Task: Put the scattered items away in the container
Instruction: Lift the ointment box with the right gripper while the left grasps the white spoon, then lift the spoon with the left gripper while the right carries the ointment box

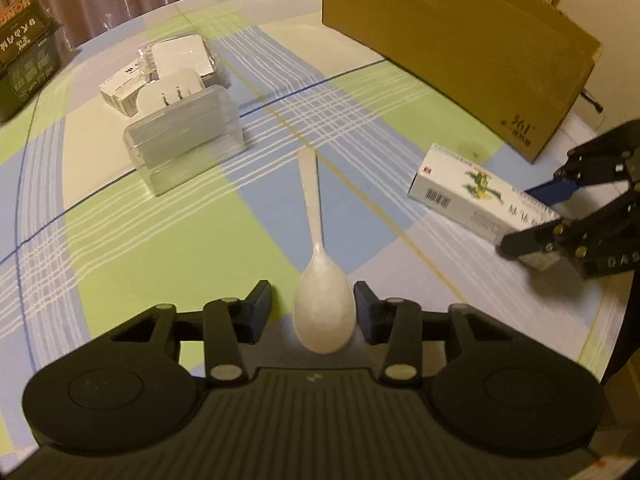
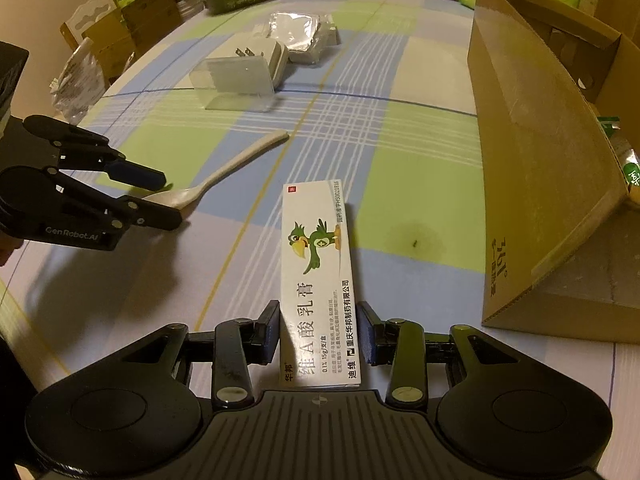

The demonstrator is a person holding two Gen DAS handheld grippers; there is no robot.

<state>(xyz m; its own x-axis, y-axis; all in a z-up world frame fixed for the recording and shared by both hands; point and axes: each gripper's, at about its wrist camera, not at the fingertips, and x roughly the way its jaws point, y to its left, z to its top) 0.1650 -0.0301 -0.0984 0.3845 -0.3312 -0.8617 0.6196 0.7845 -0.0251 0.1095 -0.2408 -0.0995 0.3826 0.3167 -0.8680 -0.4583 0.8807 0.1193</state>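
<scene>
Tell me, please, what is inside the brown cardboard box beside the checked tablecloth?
Inside the brown cardboard box, only the edge of some green-and-white packaging shows past its side wall; that wall hides everything else inside.

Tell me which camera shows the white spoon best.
The left wrist view: the whole spoon lies centred, bowl nearest the camera. In the right wrist view the spoon sits at the left, its bowl partly hidden.

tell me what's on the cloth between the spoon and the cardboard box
The white ointment carton, lying flat with its near end between the right gripper fingers. Beyond it toward the cardboard box, only checked cloth. The right wrist view shows it best; the spoon lies left.
</scene>
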